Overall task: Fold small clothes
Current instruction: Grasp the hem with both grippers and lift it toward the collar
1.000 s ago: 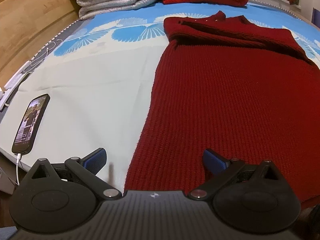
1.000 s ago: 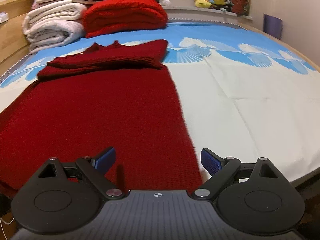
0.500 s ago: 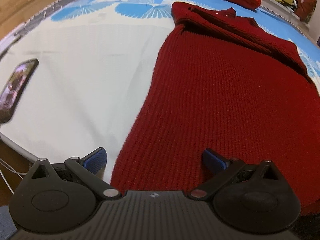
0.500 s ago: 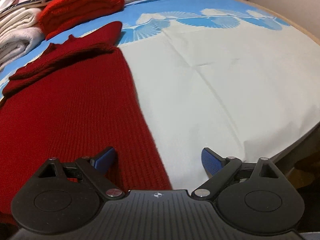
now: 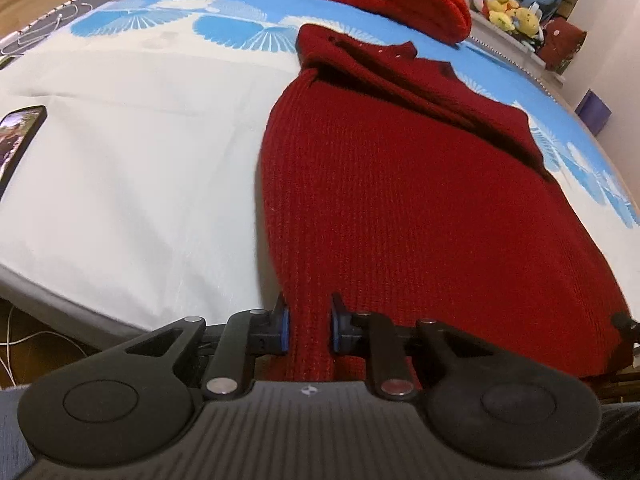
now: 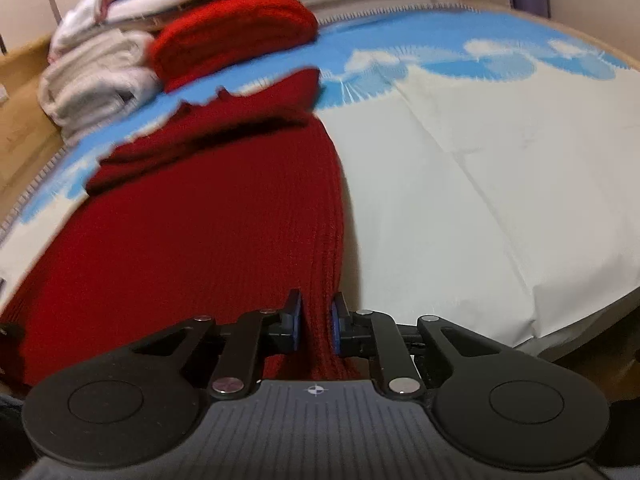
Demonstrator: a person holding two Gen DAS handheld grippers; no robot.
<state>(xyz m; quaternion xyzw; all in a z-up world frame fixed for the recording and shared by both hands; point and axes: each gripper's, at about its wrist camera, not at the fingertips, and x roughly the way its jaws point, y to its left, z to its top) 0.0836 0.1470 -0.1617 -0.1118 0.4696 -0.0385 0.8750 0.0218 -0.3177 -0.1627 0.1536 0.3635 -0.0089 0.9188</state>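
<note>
Both grippers have just been closing: left gripper [image 5: 307,330] and right gripper [image 6: 316,326] each pinch a hem corner of the red knit sweater [image 5: 400,200]. Between the pads the knit bunches, soft and limp; it likely sags and stretches if lifted.

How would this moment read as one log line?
left gripper: shut on red sweater hem | right gripper: shut on hem

A dark red ribbed knit sweater [image 5: 420,208] is lying on a bed sheet [image 5: 132,168] showing pale white with blue fan-shaped prints. Blue pads are lining the black fingers [image 5: 282,330], and a brighter red folded knit [image 6: 236,36] is sitting beside white folded blankets [image 6: 96,80].
</note>
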